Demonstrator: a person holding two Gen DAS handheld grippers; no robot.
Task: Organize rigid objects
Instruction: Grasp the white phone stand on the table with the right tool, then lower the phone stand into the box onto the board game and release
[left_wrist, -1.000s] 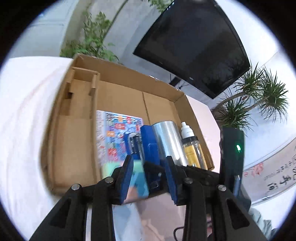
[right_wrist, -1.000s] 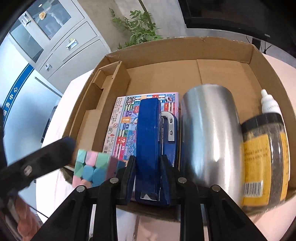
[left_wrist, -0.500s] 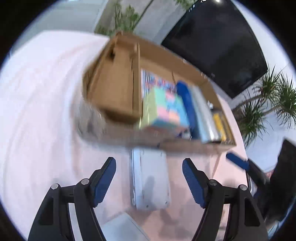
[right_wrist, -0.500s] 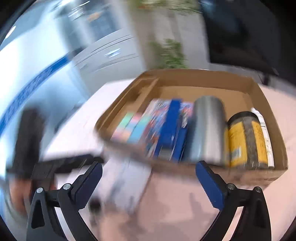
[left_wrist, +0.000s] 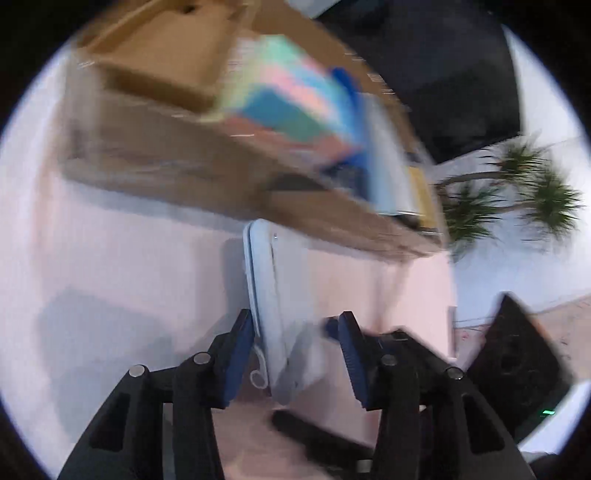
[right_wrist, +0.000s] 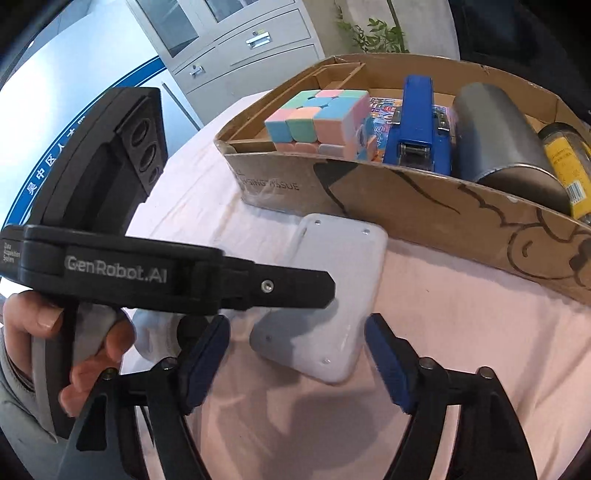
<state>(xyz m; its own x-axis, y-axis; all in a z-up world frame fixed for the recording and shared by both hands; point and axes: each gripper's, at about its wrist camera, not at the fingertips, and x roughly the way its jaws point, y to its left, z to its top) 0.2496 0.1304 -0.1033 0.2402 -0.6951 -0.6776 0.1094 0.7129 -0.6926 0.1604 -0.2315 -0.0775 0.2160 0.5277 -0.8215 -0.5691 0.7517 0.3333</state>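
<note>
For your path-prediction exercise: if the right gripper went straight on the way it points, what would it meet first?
Probably the flat white plastic case lying on the pink cloth between its open jaws; the brown cardboard box sits behind it.

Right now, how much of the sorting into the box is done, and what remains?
Done: the pastel cube, blue stapler, silver cylinder and yellow-labelled jar already lie in the cardboard box. In hand: nothing yet; the left gripper straddles the white flat case on the pink cloth, and the right gripper is open. Left: boxing that case.
</note>
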